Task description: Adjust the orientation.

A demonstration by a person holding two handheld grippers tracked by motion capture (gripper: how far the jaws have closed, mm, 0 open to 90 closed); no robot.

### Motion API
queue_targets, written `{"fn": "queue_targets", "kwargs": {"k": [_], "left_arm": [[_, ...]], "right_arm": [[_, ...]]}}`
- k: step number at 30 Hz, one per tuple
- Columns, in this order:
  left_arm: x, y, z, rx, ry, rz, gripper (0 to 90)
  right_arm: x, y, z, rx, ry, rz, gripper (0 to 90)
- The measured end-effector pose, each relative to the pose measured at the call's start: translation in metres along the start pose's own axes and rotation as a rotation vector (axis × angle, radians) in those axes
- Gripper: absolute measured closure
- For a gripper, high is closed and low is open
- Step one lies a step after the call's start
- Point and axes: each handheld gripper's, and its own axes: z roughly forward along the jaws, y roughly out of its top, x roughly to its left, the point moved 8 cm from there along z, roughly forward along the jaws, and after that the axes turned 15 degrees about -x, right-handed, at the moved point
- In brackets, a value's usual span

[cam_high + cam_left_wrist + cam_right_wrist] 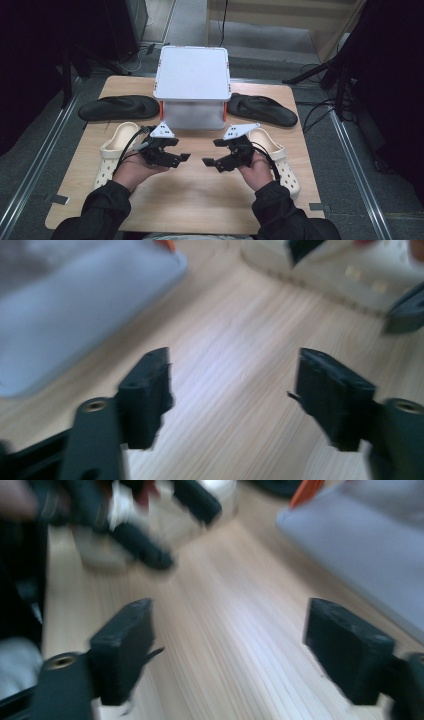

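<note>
Near the front middle of the wooden worktop (pixel 190 195), two tongs held low and facing each other, nothing in them. Left tongs (pixel 184 158) with jaws wide apart, same in the left gripper view (pixel 232 390), only bare wood between them. Right tongs (pixel 208 162) also spread wide, seen again in the right gripper view (pixel 227 640), empty too. Closest things: two cream clogs, one on each side. Left clog (pixel 116 150) just beside the left hand (pixel 132 172), right clog (pixel 280 160) just beside the right hand (pixel 257 172), partly hidden under it. Farther back, a white box (pixel 192 75) with a flat lid and orange clips, standing in the middle. Black sandal (pixel 117 107) to the left of the box, another black sandal (pixel 262 110) to the right. Both gripper views blurred, so hard to be sure, but probably hands on the move. Looks like the very start: nothing picked up yet, getting ready to reach for a shoe. Next move: turn one pair of tongs out to its own clog, come down over the edge, then squeeze shut. Rim of soft clog likely easy to pinch.
</note>
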Motion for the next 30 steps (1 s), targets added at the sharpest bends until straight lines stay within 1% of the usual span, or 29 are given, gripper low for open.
{"fn": "queue_targets", "kwargs": {"k": [1, 2, 3, 4, 5, 6, 7, 8, 9, 10, 11, 12, 13, 14, 15, 16, 17, 18, 19, 20, 21, 22, 23, 24, 27, 30], "left_arm": [[0.003, -0.005, 0.0, 0.013, -0.005, -0.022, 40.9], [0.006, -0.008, -0.001, 0.034, -0.014, -0.05, 43.7], [0.006, -0.008, -0.001, 0.034, -0.014, -0.05, 43.2], [0.008, -0.008, -0.003, 0.03, -0.017, -0.078, 44.1], [0.008, -0.008, -0.003, 0.03, -0.017, -0.078, 45.7], [0.008, -0.007, -0.005, 0.012, -0.025, -0.078, 46.0], [0.008, -0.006, -0.005, 0.005, -0.032, -0.071, 45.9], [0.009, -0.005, -0.006, 0.006, -0.02, -0.06, 44.2], [0.009, -0.005, -0.006, 0.006, -0.02, -0.06, 42.3], [0.011, -0.005, -0.004, 0.015, -0.015, -0.053, 42.1], [0.011, -0.005, -0.004, 0.015, -0.015, -0.053, 41.6], [0.014, -0.007, -0.001, 0.023, -0.019, -0.057, 39.4], [0.014, -0.007, -0.001, 0.023, -0.019, -0.057, 36.7], [0.015, -0.008, 0.0, 0.03, -0.024, -0.068, 36.7], [0.016, -0.009, 0.001, 0.034, -0.038, -0.077, 34.1], [0.016, -0.009, 0.002, 0.033, -0.05, -0.077, 28.9], [0.016, -0.009, 0.002, 0.033, -0.05, -0.077, 25.8], [0.015, -0.01, 0.005, 0.035, -0.05, -0.053, 23.8], [0.015, -0.01, 0.005, 0.035, -0.05, -0.053, 23.9], [0.015, -0.013, 0.007, 0.058, -0.047, -0.028, 23.9], [0.015, -0.013, 0.007, 0.058, -0.047, -0.028, 24.8], [0.015, -0.013, 0.007, 0.074, -0.044, -0.021, 28.1], [0.015, -0.013, 0.007, 0.074, -0.044, -0.021, 32.4], [0.015, -0.012, 0.006, 0.068, -0.047, -0.019, 34.4], [0.015, -0.011, 0.005, 0.066, -0.042, -0.014, 39.3], [0.016, -0.011, 0.004, 0.076, -0.042, -0.024, 39.0]], "right_arm": [[-0.001, -0.007, -0.002, 0.026, -0.008, -0.023, 2.8], [-0.004, -0.013, -0.003, 0.038, -0.067, -0.033, 0.0], [-0.009, -0.018, -0.004, 0.052, -0.162, -0.035, 1.3], [-0.013, -0.023, -0.006, 0.078, -0.227, -0.027, 4.5], [-0.013, -0.023, -0.006, 0.078, -0.227, -0.027, 4.5], [-0.013, -0.033, -0.015, 0.099, -0.215, -0.038, 0.8], [-0.011, -0.034, -0.018, 0.09, -0.189, -0.024, 0.0], [-0.009, -0.034, -0.021, 0.056, -0.168, -0.001, 4.0], [-0.009, -0.034, -0.021, 0.056, -0.168, -0.001, 4.0], [-0.01, -0.032, -0.026, 0.047, -0.184, 0.015, 9.1], [-0.01, -0.032, -0.026, 0.047, -0.184, 0.015, 9.1], [-0.01, -0.028, -0.028, 0.014, -0.176, 0.029, 9.9], [-0.01, -0.028, -0.028, 0.014, -0.176, 0.029, 9.9], [-0.01, -0.026, -0.029, 0.0, -0.178, 0.032, 9.9], [-0.011, -0.025, -0.029, -0.011, -0.18, 0.033, 9.9], [-0.013, -0.025, -0.031, -0.02, -0.182, 0.055, 10.4], [-0.013, -0.025, -0.031, -0.02, -0.182, 0.055, 10.4], [-0.014, -0.027, -0.032, -0.015, -0.166, 0.059, 21.7], [-0.013, -0.028, -0.032, 0.005, -0.154, 0.064, 27.1], [-0.013, -0.029, -0.032, 0.007, -0.145, 0.067, 27.3], [-0.013, -0.029, -0.032, 0.007, -0.145, 0.067, 27.3], [-0.014, -0.028, -0.03, 0.005, -0.154, 0.073, 31.7], [-0.014, -0.028, -0.03, 0.005, -0.154, 0.073, 31.7], [-0.013, -0.027, -0.03, 0.004, -0.159, 0.064, 36.3], [-0.011, -0.025, -0.029, 0.002, -0.159, 0.043, 40.1], [-0.01, -0.026, -0.028, 0.006, -0.156, 0.048, 40.0]]}}
